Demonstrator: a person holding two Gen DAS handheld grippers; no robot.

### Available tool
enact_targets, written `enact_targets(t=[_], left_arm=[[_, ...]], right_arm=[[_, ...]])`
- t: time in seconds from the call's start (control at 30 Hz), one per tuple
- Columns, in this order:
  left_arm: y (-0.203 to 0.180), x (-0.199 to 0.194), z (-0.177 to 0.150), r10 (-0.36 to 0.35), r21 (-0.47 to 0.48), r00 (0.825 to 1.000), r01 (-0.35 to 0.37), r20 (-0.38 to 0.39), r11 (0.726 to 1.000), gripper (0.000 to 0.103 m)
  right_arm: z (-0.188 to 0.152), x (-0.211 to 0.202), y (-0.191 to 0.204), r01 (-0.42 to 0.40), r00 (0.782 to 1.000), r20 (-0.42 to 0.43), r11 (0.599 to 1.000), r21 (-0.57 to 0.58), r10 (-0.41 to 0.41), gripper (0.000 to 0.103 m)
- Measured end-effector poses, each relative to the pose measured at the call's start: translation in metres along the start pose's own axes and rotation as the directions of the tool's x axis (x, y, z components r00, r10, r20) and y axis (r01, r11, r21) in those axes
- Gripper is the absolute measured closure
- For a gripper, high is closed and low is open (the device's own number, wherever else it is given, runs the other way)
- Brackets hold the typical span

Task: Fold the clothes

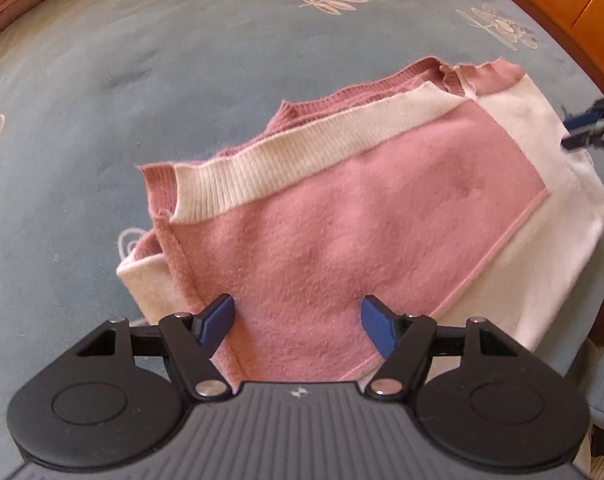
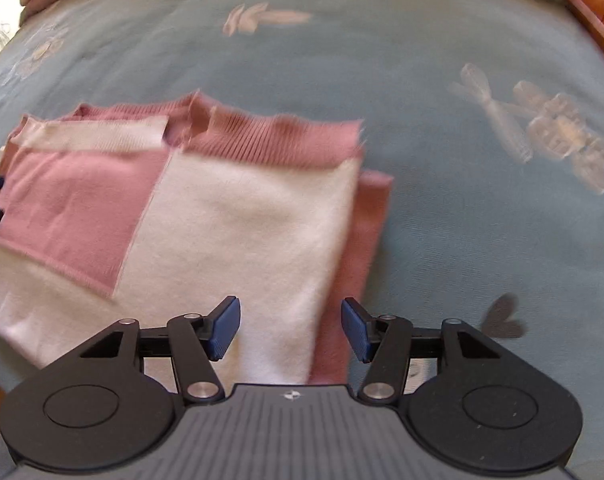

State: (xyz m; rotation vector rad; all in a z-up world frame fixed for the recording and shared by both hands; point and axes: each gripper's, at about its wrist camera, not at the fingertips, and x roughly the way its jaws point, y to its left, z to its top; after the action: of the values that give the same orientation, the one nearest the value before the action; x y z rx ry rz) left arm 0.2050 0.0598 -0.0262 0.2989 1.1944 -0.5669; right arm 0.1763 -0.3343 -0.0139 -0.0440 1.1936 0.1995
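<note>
Folded pink-and-cream knit sweater (image 1: 342, 216) lies on blue floral bedspread (image 1: 142, 80); our left gripper (image 1: 298, 328) and right gripper (image 2: 290, 328) gape empty, layers beneath hidden.

The folded sweater (image 1: 342, 216) lies on the bedspread (image 1: 142, 80), left tool (image 1: 298, 326) and right tool (image 2: 290, 328) at its near edge.

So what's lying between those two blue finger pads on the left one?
Only the folded sweater, its pink panel showing in the left gripper's wrist view; jaws open.
</note>
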Motion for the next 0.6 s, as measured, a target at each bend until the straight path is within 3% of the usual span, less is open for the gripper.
enact_targets(t=[0.03, 0.13, 0.2, 0.37, 0.6], left_arm=[[-0.002, -0.006, 0.001, 0.005, 0.005, 1.000, -0.005, 0.023, 1.000, 0.033], [-0.003, -0.007, 0.006, 0.004, 0.009, 0.998, -0.005, 0.058, 1.000, 0.031], [0.000, 0.002, 0.008, 0.018, -0.009, 0.999, -0.018, 0.040, 1.000, 0.031], [0.016, 0.018, 0.006, 0.015, -0.108, 0.999, -0.010, 0.048, 0.994, 0.026], [0.012, -0.006, 0.006, 0.037, -0.200, 0.995, -0.019, 0.088, 0.980, 0.027]], right_arm=[[0.002, -0.008, 0.001, 0.012, 0.999, 0.043, 1.000, -0.005, -0.011, 0.042], [0.012, -0.022, 0.002, -0.064, 0.990, 0.125, 0.998, 0.009, 0.062, 0.041], [0.017, -0.013, 0.005, -0.100, 0.990, 0.105, 0.995, 0.006, 0.099, 0.041], [0.010, 0.023, 0.000, -0.069, 0.997, 0.019, 0.996, 0.062, 0.068, 0.040], [0.010, -0.002, 0.032, -0.104, 0.992, 0.066, 0.993, -0.052, 0.108, 0.037]])
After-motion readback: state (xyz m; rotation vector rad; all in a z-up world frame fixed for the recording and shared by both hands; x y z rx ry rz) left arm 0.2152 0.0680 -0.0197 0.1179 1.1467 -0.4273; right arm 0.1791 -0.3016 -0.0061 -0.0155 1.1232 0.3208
